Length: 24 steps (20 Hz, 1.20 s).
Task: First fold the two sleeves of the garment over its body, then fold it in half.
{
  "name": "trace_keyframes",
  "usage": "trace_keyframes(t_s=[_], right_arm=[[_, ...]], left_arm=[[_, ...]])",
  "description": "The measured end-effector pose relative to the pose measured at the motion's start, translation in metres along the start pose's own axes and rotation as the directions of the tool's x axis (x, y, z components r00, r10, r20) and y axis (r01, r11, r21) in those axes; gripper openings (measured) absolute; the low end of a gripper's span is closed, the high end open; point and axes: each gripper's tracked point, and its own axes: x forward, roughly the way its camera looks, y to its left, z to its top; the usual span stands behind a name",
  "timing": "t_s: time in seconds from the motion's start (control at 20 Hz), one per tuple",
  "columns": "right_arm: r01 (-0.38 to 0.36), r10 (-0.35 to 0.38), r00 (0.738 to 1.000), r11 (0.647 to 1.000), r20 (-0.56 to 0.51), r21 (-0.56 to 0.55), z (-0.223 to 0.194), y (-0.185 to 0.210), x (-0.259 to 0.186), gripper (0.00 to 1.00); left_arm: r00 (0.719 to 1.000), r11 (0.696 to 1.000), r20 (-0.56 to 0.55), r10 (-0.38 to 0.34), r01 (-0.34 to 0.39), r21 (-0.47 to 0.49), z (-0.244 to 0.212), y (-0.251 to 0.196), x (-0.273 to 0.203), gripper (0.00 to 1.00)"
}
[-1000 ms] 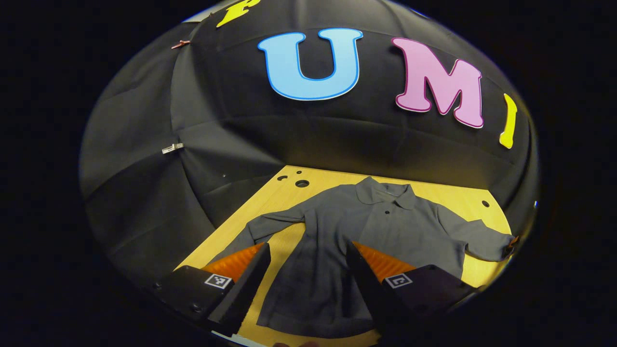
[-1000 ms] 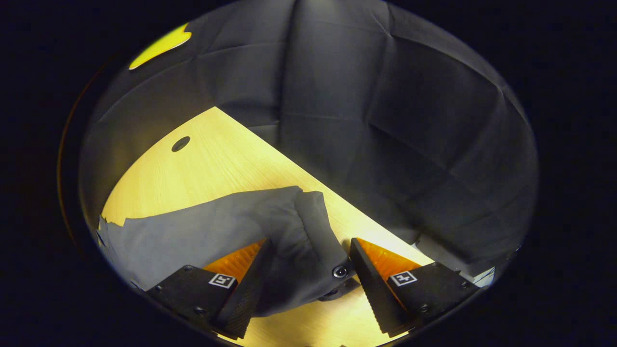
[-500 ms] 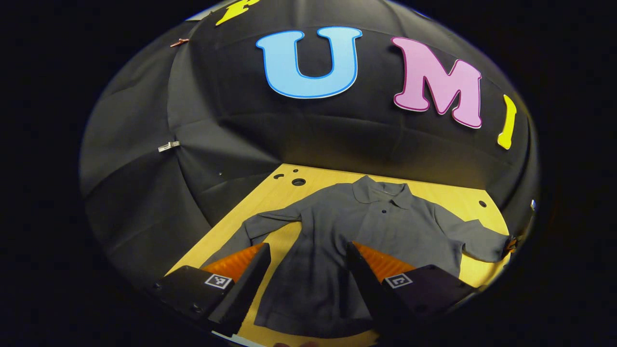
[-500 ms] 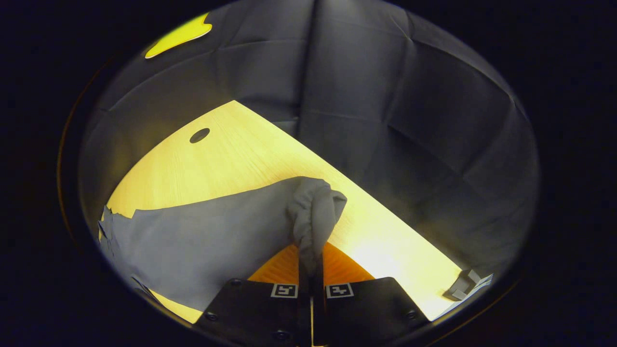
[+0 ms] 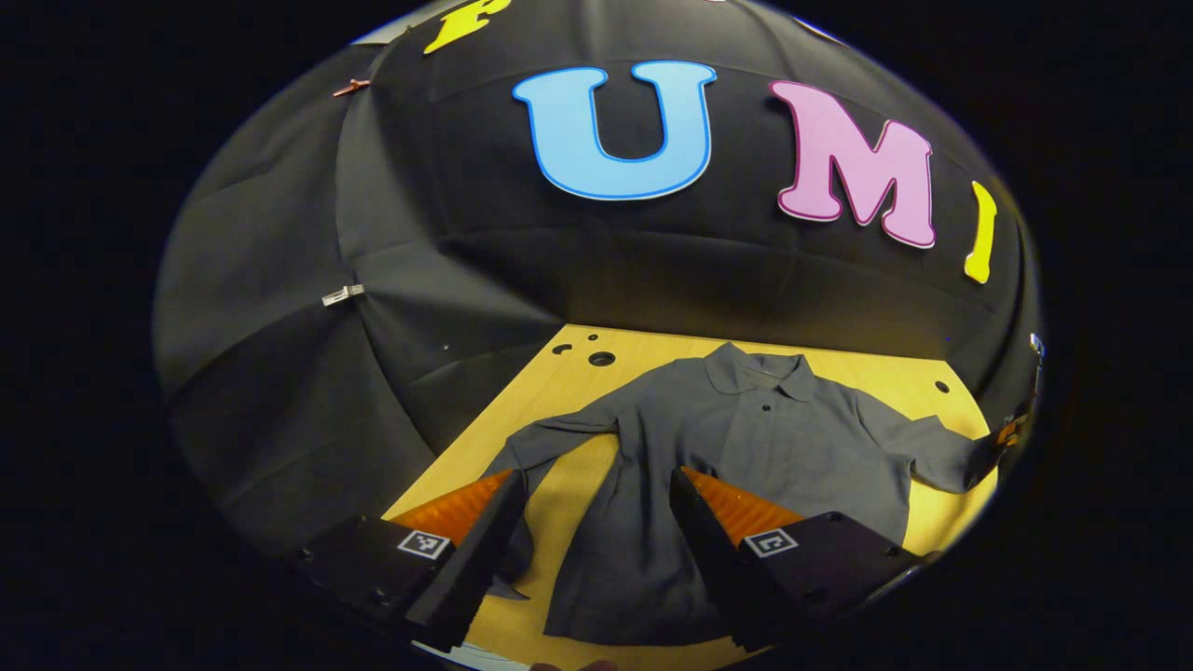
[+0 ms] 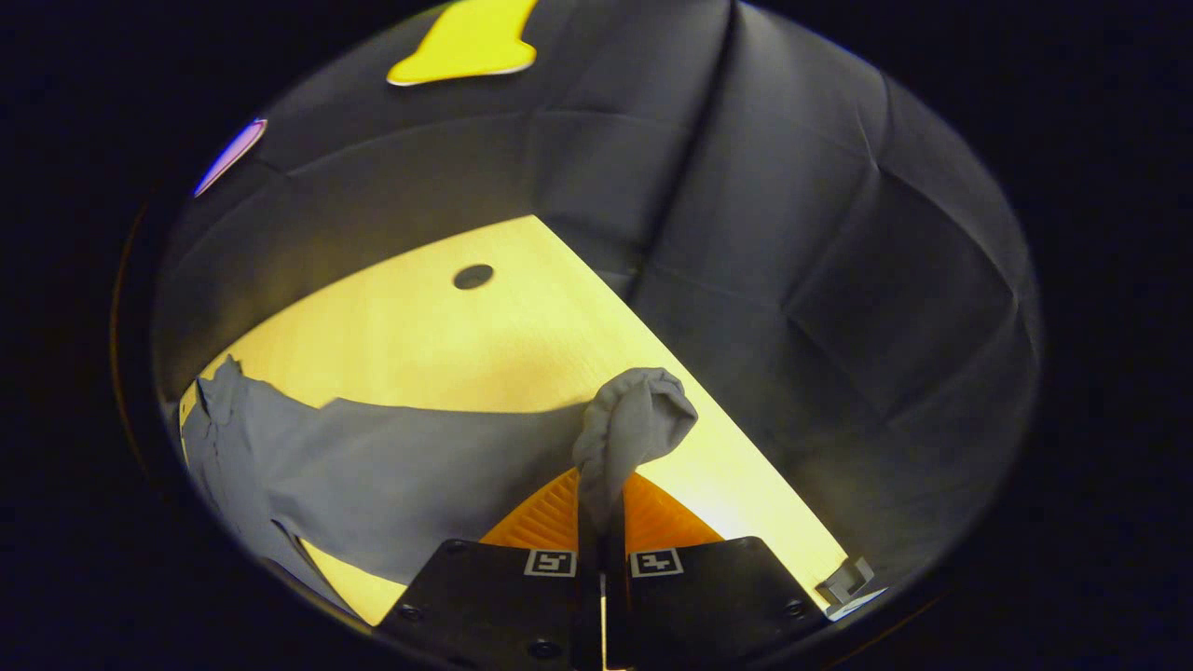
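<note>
My right gripper [image 6: 601, 522] is clamped on the cuff [image 6: 634, 424] of the garment's sleeve, both fingers pressed together with the bunched cloth squeezed between them at the bottom centre of the right gripper view. From that pinch the sleeve [image 6: 419, 475] runs away to the lower left of the frame, toward the collar edge at far left, so its long axis points from my fingers back to the body of the garment. That is the line the coming fold turns on: I judge I must carry the cuff along it, up and over, onto the chest.

In the left gripper view the garment [image 5: 746, 457] lies flat and face up on the tabletop [image 5: 895, 377], collar toward the top of the frame and hem toward the bottom. Its other sleeve [image 5: 550, 443] stretches to the middle left. The held sleeve reaches to the right edge, where the right gripper shows small and far off. My left gripper [image 5: 592, 550] hangs with its fingers spread wide, holding nothing, above the hem and nearer the untouched sleeve. Neither sleeve is folded yet.
</note>
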Motion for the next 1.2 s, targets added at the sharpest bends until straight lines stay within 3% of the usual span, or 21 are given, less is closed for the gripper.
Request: trace_keyframes(t_s=[0.25,0.5,0.65,0.9,1.2], right_arm=[[-0.094,0.102,0.991,0.991,0.082,-0.097,0.046,0.032,-0.070,0.06],[-0.230,0.253,0.961,0.955,0.110,-0.185,0.097,0.064,-0.135,0.06],[-0.296,0.337,0.933,0.919,0.130,-0.261,0.120,0.084,-0.177,0.06],[-0.414,0.478,0.874,0.827,0.089,-0.381,0.139,0.119,-0.250,0.06],[-0.547,0.601,0.799,0.728,0.002,-0.413,0.148,0.149,-0.323,0.06]], left_arm=[[1.000,1.000,0.009,0.006,-0.006,-0.010,-0.006,0.028,-0.006,0.99],[0.999,0.998,0.011,0.047,-0.047,-0.038,-0.012,0.062,-0.016,0.99],[0.998,0.996,0.005,0.068,-0.067,-0.055,-0.018,0.079,-0.022,0.99],[0.992,0.988,-0.002,0.128,-0.128,-0.087,-0.025,0.109,-0.033,0.99],[0.979,0.966,-0.036,0.202,-0.205,-0.155,-0.043,0.145,-0.046,0.99]])
